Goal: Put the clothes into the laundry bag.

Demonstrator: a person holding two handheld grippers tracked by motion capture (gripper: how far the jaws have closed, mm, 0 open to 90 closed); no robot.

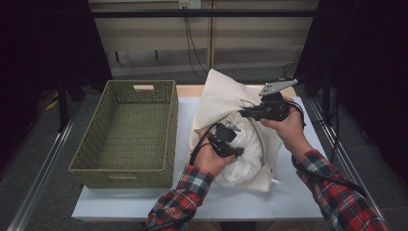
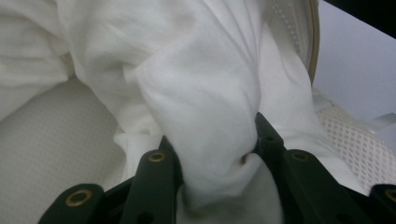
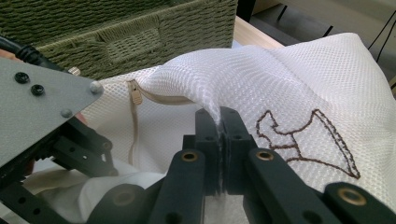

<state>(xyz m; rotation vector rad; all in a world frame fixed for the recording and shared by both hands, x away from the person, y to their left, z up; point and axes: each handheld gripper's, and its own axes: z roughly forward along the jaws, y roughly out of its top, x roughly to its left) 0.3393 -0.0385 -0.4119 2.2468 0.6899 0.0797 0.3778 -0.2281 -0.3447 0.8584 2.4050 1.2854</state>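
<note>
Left gripper (image 2: 210, 154) jaws clamp white cloth (image 2: 201, 93); right gripper (image 3: 219, 140) jaws pinch mesh bag (image 3: 289, 74) edge.

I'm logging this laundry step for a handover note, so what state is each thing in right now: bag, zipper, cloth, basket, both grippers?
Mesh laundry bag: open, its edge lifted off the table.
Zipper: unzipped.
White cloth: bunched, partly inside the bag.
Wicker basket: upright, nothing inside.
Left gripper: closed on the white cloth.
Right gripper: pinched shut on the bag's mesh edge.
</note>
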